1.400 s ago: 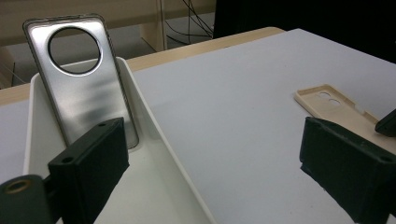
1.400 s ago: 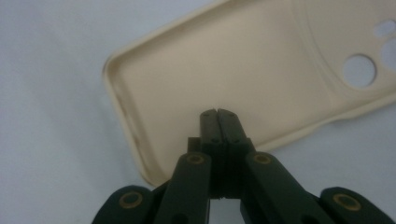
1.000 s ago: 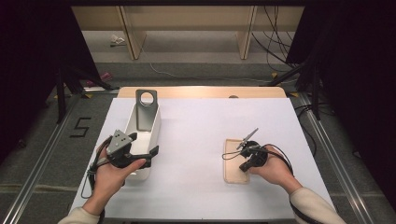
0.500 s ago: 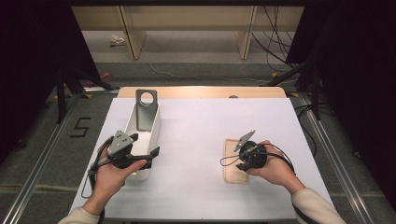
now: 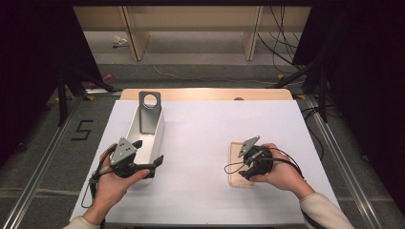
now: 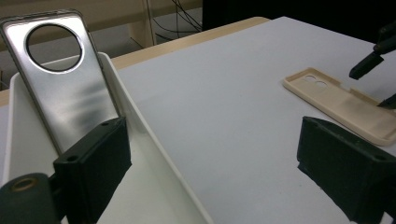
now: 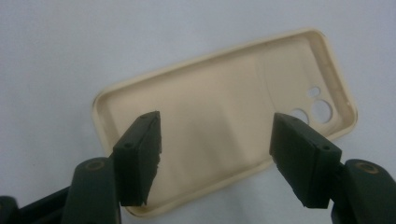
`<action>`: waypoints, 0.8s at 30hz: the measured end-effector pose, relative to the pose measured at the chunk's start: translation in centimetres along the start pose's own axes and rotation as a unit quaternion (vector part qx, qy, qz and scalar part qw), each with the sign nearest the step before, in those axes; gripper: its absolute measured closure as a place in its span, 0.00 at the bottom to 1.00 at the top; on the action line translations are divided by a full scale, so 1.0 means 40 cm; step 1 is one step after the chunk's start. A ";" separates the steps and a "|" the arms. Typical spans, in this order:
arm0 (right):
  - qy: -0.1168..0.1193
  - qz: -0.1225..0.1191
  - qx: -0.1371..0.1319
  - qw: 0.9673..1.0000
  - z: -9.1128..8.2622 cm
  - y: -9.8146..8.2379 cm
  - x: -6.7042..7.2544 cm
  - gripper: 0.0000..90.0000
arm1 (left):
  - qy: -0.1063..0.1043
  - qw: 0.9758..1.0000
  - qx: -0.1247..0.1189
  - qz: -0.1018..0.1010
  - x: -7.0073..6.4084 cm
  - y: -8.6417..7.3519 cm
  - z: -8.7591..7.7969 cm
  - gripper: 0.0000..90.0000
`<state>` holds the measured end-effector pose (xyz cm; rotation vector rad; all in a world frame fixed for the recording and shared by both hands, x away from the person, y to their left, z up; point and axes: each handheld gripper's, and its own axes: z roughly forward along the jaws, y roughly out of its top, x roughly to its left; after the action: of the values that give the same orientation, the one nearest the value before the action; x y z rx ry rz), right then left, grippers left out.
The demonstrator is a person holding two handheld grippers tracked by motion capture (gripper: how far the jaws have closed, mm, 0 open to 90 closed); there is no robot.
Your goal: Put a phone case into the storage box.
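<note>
A beige phone case (image 5: 235, 167) lies hollow side up on the white table, its camera holes at the far end (image 7: 219, 107). My right gripper (image 5: 242, 164) hovers just over it, pointing down. Its jaws (image 7: 215, 149) have just been opening and stand apart, with nothing pinched between them. A silver phone back (image 5: 149, 112) with a round hole leans upright in the far end of a white tray (image 5: 157, 131). My left gripper (image 5: 149, 151) is open, and its jaws (image 6: 219, 168) straddle the tray's right wall, short of the silver back (image 6: 65, 88).
The white table sheet (image 5: 205, 129) spreads between tray and case, with a wooden edge at the back. Metal rails run along the floor on both sides. Wooden furniture legs and cables stand beyond the table.
The right gripper's jaws have spread apart above the beige case, and that hand has turned a little. The left hand, the tray and the case have stayed put.
</note>
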<state>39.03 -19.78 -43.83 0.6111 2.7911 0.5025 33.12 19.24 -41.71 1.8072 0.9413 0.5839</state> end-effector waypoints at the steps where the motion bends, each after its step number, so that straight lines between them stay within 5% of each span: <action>1: -0.001 0.001 0.000 1.000 0.000 0.000 0.000 0.38 | -0.003 1.000 0.001 0.000 -0.003 -0.002 0.000 0.10; 12: -0.019 -0.019 0.000 1.000 -0.019 -0.011 0.014 0.32 | -0.017 1.000 0.005 0.010 -0.024 -0.014 0.014 0.10; 24: -0.006 -0.047 0.013 0.999 -0.025 -0.005 0.033 0.31 | -0.018 1.000 0.007 0.023 -0.031 -0.028 0.000 0.10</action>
<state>37.51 -19.64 -43.20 0.4824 2.8030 0.4436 32.00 18.49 -42.69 1.8502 0.8839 0.5716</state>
